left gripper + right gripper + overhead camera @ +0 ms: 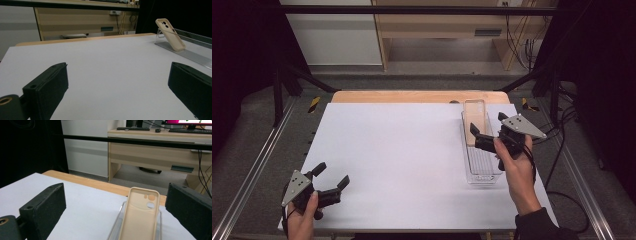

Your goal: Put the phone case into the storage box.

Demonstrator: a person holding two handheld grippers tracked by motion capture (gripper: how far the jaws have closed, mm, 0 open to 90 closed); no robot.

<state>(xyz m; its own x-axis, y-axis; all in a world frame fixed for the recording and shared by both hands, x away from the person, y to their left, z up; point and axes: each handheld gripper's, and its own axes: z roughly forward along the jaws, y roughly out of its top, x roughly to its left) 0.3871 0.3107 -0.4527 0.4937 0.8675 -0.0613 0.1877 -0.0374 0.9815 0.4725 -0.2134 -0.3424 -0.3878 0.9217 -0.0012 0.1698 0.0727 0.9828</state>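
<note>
So the right claw (pixel 486 134) is hovering over the clear plastic tray (pixel 482 176) that sits along the right edge of the table (pixel 402 160), long side running from the near part toward the far right corner. Its jaws are spread wide and they've got nothing between them; in the right gripper view the beige phone case (pixel 140 220) sits right in the gap between the two black jaws, but neither one is touching it. The phone case is inside the tray at its far end, propped up at a tilt against the far wall, camera cutouts at the top and the hollow inside facing the right claw. From the high view it's hard to make out much of the case, since it's pale and the tray is see-through, so I'm going off the gripper views for the tilt. The person's right hand (pixel 517 170) comes up from the near right corner and wraps around the claw's handle, with the grey three-cornered plate on top pointing out past the right edge. Over at the near left corner the left claw (pixel 332 172) is just hanging low above the bare white surface, jaws wide apart too and holding nothing, well apart from the tray. In the left gripper view you can see the phone case (pixel 170 34) way off toward the far right, leaning in the tray (pixel 190 53).
</note>
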